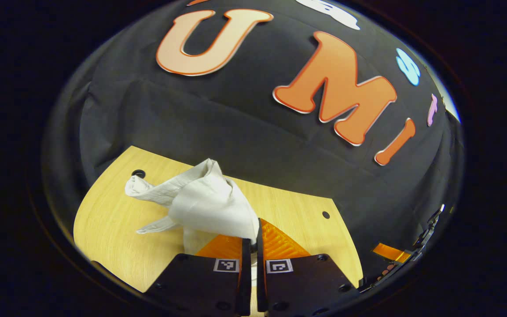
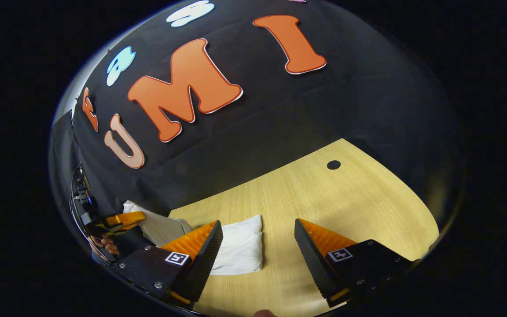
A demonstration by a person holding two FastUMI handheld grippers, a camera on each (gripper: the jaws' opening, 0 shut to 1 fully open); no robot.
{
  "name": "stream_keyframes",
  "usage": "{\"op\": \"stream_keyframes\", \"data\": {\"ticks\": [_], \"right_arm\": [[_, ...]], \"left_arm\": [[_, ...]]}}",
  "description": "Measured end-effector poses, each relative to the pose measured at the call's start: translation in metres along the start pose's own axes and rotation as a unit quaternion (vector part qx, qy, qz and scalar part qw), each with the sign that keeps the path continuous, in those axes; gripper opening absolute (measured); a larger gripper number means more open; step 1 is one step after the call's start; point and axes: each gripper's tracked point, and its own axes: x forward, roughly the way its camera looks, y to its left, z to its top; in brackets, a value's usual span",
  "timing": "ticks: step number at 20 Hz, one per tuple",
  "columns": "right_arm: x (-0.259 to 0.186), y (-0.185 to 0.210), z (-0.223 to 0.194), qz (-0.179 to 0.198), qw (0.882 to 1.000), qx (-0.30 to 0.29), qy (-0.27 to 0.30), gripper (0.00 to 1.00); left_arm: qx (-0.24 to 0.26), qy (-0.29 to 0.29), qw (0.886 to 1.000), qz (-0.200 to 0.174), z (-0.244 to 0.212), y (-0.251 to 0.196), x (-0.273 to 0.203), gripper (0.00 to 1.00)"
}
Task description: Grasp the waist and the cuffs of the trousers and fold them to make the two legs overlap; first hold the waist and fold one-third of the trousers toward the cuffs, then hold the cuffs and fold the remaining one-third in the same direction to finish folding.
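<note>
Left gripper view: the left gripper [image 1: 253, 240] sits at 6 o'clock with its fingers pressed together on a bunch of the white trousers [image 1: 200, 202]. The cloth rises in a crumpled peak just above the fingertips, and a twisted end trails toward 10 o'clock over the wooden table [image 1: 117, 229]. A small dark hole [image 1: 138, 173] in the tabletop lies beside that end, and a second hole [image 1: 325, 215] lies toward 3 o'clock. Right gripper view: the right gripper [image 2: 258, 242] hangs above the table [image 2: 346, 198] with its fingers spread wide and nothing between them. A flat, folded part of the trousers [image 2: 242, 246] lies on the wood just inside the finger at 7 o'clock. Farther toward 9 o'clock, more cloth lifts up to the left gripper [image 2: 119, 219], with a hand [image 2: 106, 246] below it. A hole [image 2: 333, 164] marks the tabletop at 1 o'clock.
</note>
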Motion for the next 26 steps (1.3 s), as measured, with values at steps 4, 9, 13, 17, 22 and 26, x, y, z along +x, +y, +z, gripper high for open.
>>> {"op": "stream_keyframes", "data": {"ticks": [4, 9, 13, 17, 22, 26], "right_arm": [[-0.001, -0.018, 0.009, -0.005, 1.000, -0.007, 0.000, 0.98], [-0.002, -0.032, 0.011, -0.009, 1.000, -0.005, -0.004, 0.98], [-0.001, -0.036, 0.011, -0.014, 1.000, -0.016, -0.006, 0.99], [0.004, -0.026, 0.015, -0.010, 1.000, -0.024, -0.012, 0.99], [-0.010, -0.007, 0.040, -0.011, 0.996, -0.067, -0.058, 0.98], [-0.022, 0.023, 0.055, -0.006, 0.989, -0.120, -0.087, 0.98]], "left_arm": [[0.046, 0.035, 0.998, -0.023, -0.026, -0.041, 0.021, 0.10], [0.072, 0.088, 0.990, -0.078, -0.064, -0.088, 0.045, 0.14], [0.100, 0.126, 0.979, -0.125, -0.092, -0.120, 0.041, 0.48], [0.138, 0.115, 0.975, -0.128, -0.092, -0.125, 0.028, 0.84], [0.169, 0.032, 0.982, -0.081, -0.051, -0.103, 0.000, 1.00], [0.204, -0.081, 0.976, -0.002, 0.003, -0.083, -0.041, 0.99]]}}
